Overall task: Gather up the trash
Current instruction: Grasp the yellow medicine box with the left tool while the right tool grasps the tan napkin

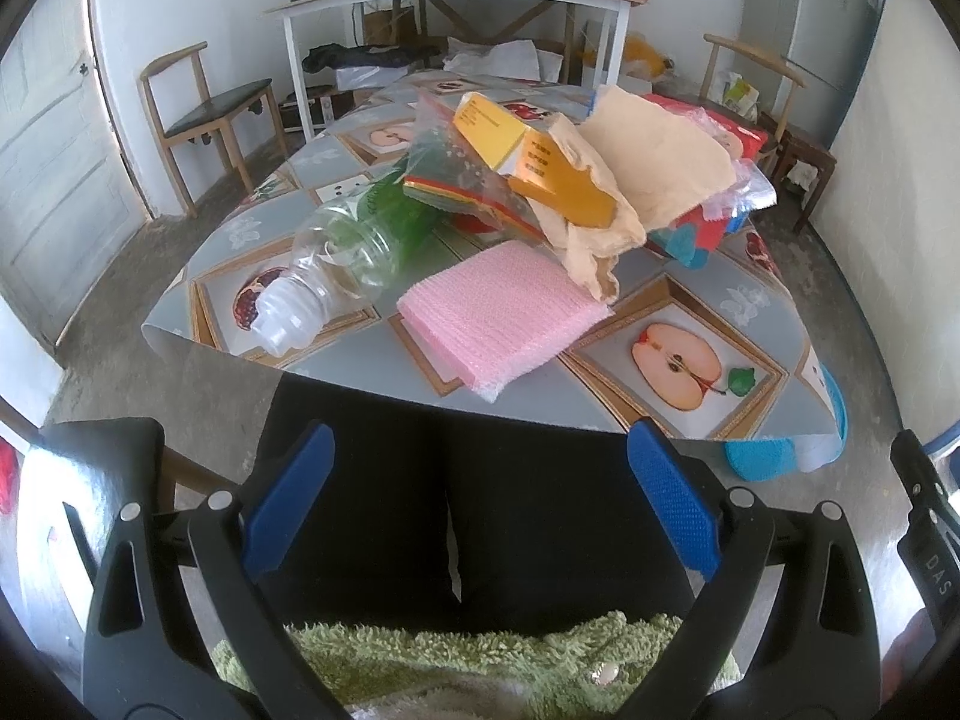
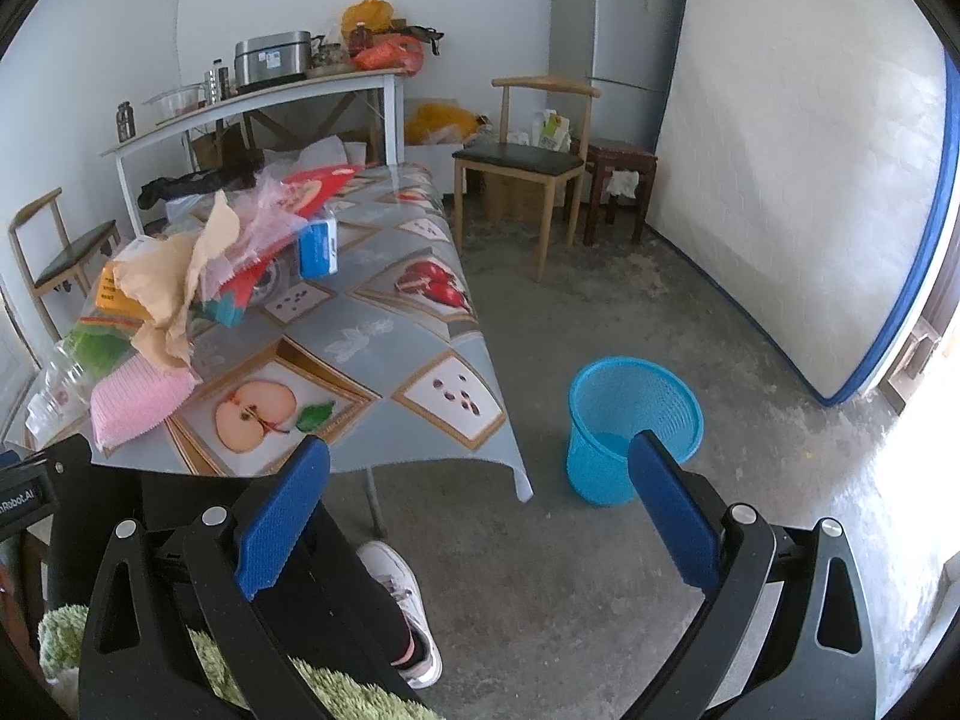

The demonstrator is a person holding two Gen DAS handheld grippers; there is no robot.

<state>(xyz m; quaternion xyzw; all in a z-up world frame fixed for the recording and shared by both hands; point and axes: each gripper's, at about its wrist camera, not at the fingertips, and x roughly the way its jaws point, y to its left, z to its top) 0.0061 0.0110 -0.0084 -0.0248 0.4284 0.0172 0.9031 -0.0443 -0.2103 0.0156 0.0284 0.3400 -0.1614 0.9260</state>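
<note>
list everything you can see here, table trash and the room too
plastic bottle: 1, clear with green label, lying at table's near-left corner
foam sheet: 1, pink, near table edge
torn paper: 1, beige, on top of the pile
yellow box: 1, yellow, in the pile
plastic bags: several, clear, in the pile
red packaging: 1, red, back of pile
small carton: 1, blue and white, upright behind pile
table: 1, grey fruit-print cloth
waste basket: 1, blue, on floor right of table
chairs: 2, wooden, by the walls
fridge: 1, silver, far corner
mattress: 1, white, leaning on wall
left gripper: open, empty
right gripper: open, empty
</note>
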